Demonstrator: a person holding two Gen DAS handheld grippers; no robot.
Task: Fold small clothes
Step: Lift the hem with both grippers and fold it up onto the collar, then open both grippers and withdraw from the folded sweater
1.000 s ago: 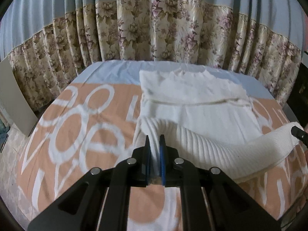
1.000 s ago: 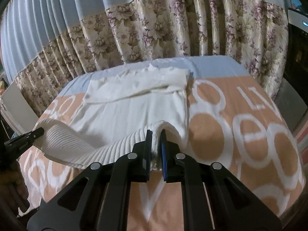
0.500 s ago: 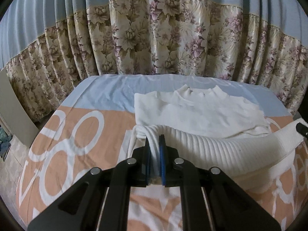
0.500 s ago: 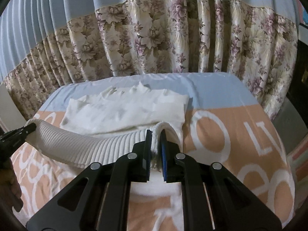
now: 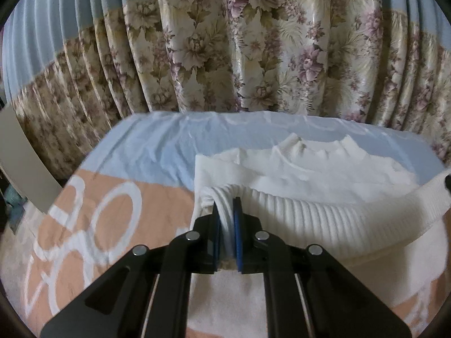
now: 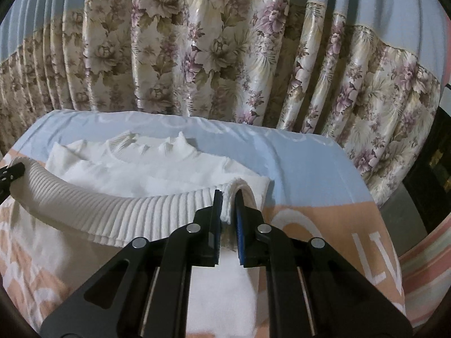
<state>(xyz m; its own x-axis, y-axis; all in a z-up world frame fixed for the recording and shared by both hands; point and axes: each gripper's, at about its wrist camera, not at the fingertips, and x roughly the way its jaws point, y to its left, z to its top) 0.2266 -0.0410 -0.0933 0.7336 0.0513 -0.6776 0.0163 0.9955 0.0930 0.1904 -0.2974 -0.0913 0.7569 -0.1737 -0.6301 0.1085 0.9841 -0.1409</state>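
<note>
The left gripper (image 5: 227, 211) and right gripper (image 6: 228, 205) each pinch a corner of the white sweater's (image 5: 310, 174) ribbed hem (image 6: 112, 214), raised toward the collar at twelve o'clock on the bed (image 6: 310, 169). Uneven release could skew the fold.

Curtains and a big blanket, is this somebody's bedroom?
Probably a bedroom. A bed with a peach and blue sheet sits against long flowery curtains, and a white sweater is being folded on it.
</note>
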